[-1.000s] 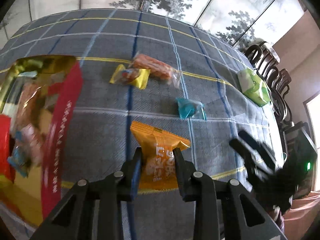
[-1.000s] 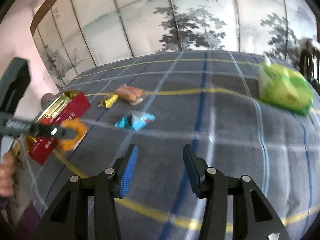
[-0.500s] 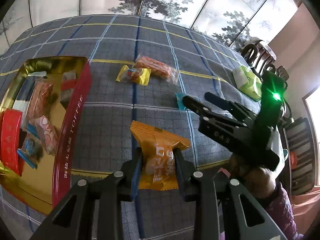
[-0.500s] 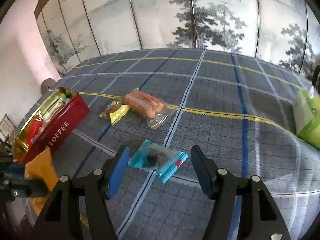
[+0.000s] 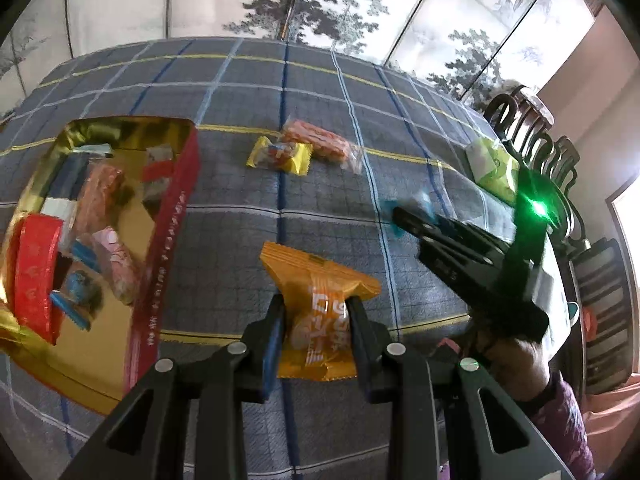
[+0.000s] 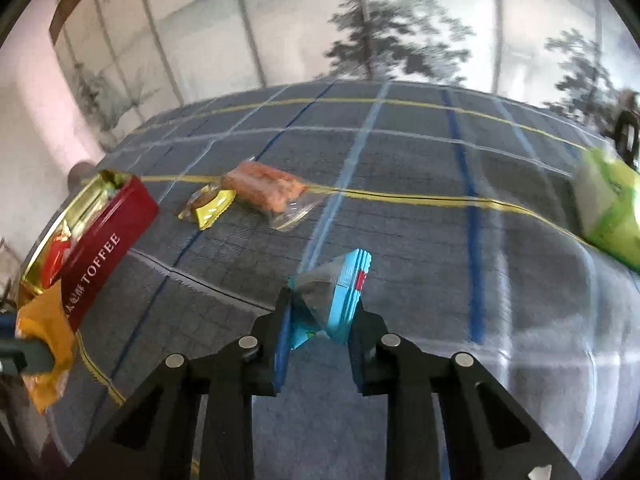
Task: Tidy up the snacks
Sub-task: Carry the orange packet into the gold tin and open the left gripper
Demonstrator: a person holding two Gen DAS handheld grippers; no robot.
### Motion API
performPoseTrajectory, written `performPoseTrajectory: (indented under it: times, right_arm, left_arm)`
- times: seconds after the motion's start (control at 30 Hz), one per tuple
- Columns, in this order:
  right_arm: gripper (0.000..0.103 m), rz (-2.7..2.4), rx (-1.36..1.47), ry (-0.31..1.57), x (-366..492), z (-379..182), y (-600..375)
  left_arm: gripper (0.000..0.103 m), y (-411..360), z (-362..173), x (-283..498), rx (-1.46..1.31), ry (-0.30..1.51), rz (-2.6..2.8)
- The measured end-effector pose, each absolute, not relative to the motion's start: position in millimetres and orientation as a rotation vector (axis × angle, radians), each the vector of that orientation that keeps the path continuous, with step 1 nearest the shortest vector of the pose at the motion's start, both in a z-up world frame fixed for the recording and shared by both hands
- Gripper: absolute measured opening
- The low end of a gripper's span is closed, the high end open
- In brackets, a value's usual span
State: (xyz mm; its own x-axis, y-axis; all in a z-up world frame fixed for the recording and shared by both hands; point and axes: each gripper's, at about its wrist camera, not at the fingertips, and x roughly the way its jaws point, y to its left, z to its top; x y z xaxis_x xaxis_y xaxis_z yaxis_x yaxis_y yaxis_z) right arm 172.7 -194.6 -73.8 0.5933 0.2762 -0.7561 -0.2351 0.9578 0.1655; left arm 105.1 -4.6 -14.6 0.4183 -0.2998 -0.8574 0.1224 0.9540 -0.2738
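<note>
Both tools are loaded over a surface (image 5: 240, 248) draped in grey-blue checked cloth with yellow and blue lines: the left hand-held gripper (image 5: 316, 320) is clamped shut on a puffy orange foil snack packet (image 5: 320, 300), its crimped top sticking up toward 12 o'clock, while the right hand-held gripper (image 6: 320, 320) has just closed its jaws on a small teal plastic-wrapped candy (image 6: 332, 300), pinched so the wrapper buckles into a tent. The open red rectangular toffee tin with its gold foil lining (image 5: 168, 240), already holding several wrapped sweets, sits at 9 o'clock of the orange packet in the left wrist view. Still loose on the cloth at 12 o'clock lie a yellow crinkled candy wrapper (image 5: 280, 156) touching a clear packet of orange biscuits (image 5: 320, 146); a green and white pack (image 6: 608, 212) rests well apart at 2 o'clock in the right wrist view. The likely trouble: both wrappers are slick and air-filled, so either could slide out of its pads on the way to the tin, and the teal candy seems caught only by its crumpled film, which may pull free. With two tools heading for one tin, they could also knock together, or nudge the thin tin across the cloth.
</note>
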Motion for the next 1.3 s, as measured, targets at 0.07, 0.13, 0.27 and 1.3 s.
performPoseTrajectory:
  times: [0.07, 0.13, 0.27, 1.3]
  right_arm:
    - [0.022, 0.252, 0.095, 0.863, 164, -71, -207]
    - [0.022, 0.195, 0.122, 0.848, 159, -70, -220]
    - [0.022, 0.115, 0.146, 0.819, 152, -67, -236]
    - [0.022, 0.004, 0.079, 0.823, 151, -67, -234]
  left_arm:
    - [0.031, 2, -8, 99, -0.184, 1.085, -0.259]
    - [0.031, 8, -2, 93, -0.178, 1.060, -0.241]
    - [0.031, 27, 6, 85, -0.183, 1.030, -0.211]
    - [0.031, 136, -30, 93, -0.140, 0.974, -0.033]
